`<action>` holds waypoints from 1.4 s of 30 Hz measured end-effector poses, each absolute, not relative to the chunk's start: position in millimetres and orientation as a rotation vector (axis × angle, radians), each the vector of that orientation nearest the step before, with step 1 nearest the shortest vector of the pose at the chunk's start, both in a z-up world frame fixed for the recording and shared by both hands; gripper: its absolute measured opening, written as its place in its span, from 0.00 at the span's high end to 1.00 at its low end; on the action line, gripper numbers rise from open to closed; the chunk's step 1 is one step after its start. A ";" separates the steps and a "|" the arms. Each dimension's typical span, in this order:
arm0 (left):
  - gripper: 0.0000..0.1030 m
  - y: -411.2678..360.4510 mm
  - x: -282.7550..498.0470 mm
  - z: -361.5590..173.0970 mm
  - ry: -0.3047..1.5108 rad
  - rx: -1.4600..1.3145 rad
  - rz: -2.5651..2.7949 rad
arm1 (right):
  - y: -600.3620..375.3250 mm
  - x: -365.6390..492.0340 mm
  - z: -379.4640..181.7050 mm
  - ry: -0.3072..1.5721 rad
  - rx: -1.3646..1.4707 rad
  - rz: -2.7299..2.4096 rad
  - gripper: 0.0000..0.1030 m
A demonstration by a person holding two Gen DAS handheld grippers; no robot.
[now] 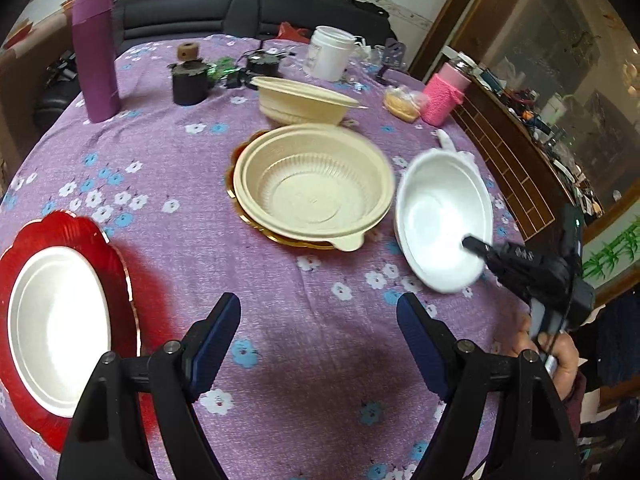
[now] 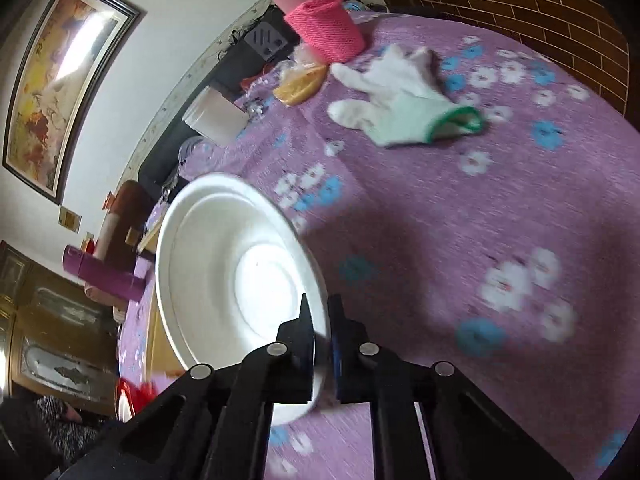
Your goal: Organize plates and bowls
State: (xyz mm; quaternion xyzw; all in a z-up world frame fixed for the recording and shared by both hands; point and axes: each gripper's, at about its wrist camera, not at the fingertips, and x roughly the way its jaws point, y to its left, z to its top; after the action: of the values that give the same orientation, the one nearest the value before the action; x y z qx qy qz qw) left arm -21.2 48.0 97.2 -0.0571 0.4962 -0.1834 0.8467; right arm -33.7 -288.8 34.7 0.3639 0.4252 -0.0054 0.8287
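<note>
Right gripper [image 2: 320,312]: we see our jaws clamped on the near rim of the white foam bowl [image 2: 236,280], one finger inside the rim and one outside, with the bowl tipped toward the camera.
Right gripper from the other side: in the left wrist view it [image 1: 474,245] reaches in from the right, its dark tip inside the white foam bowl [image 1: 442,220], and the bowl stands tilted above the cloth.
Hand: a hand [image 1: 560,356] holds the right gripper's handle at the right edge.
Left gripper [image 1: 320,320]: our jaws stand wide apart with nothing between them, over bare cloth.
Beige bowl [image 1: 312,184]: it sits upright on a gold plate [image 1: 280,236], just left of the white foam bowl.
Second beige bowl [image 1: 300,100]: it stands behind the first one, farther up the table.
White plate [image 1: 56,328]: it rests on a red scalloped plate [image 1: 120,264] at the left edge, near our left finger.
Tablecloth [image 1: 180,184]: purple, with white and blue flowers, covering the whole table.
White glove [image 2: 400,96]: it lies flat on the cloth beyond the white foam bowl, its cuff edged in green.
Pink knitted holder [image 2: 328,28]: it stands just behind the glove.
Purple tube [image 1: 96,52]: upright at the far left.
White cup [image 1: 330,54]: near the far edge.
</note>
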 end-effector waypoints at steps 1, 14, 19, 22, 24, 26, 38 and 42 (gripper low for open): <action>0.23 44.0 -22.1 97.5 1.046 -0.115 -0.396 | -293.5 -42.5 33.8 0.918 0.777 -0.001 0.93; 0.23 -72.3 -43.0 60.0 1.144 0.027 -0.602 | -336.4 -113.4 9.7 1.092 0.905 0.162 0.93; 0.25 -109.0 -44.4 42.6 1.195 0.063 -0.646 | -327.7 -116.5 11.2 1.084 0.858 0.178 0.93; 0.42 -112.5 -45.4 41.4 1.201 0.065 -0.654 | -320.2 -114.3 13.9 1.081 0.825 0.184 0.93; 0.56 -110.6 -45.1 41.3 1.203 0.063 -0.659 | -318.6 -111.3 14.3 1.078 0.814 0.185 0.93; 0.56 -107.7 -44.9 40.0 1.204 0.063 -0.646 | -317.4 -108.4 13.4 1.076 0.819 0.183 0.93; 0.40 48.8 18.6 107.0 1.076 -0.104 -0.407 | -278.9 -70.8 112.4 0.823 0.519 0.008 0.64; 0.40 66.4 64.0 97.9 1.070 -0.163 -0.335 | -221.6 -7.6 113.6 0.858 0.486 0.173 0.64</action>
State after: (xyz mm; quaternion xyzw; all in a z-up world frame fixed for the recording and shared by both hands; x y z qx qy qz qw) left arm 64.0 66.4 97.9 -0.0774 0.5069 -0.1587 0.8437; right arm -7.6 -221.6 113.6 0.2330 0.4112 0.0827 0.8773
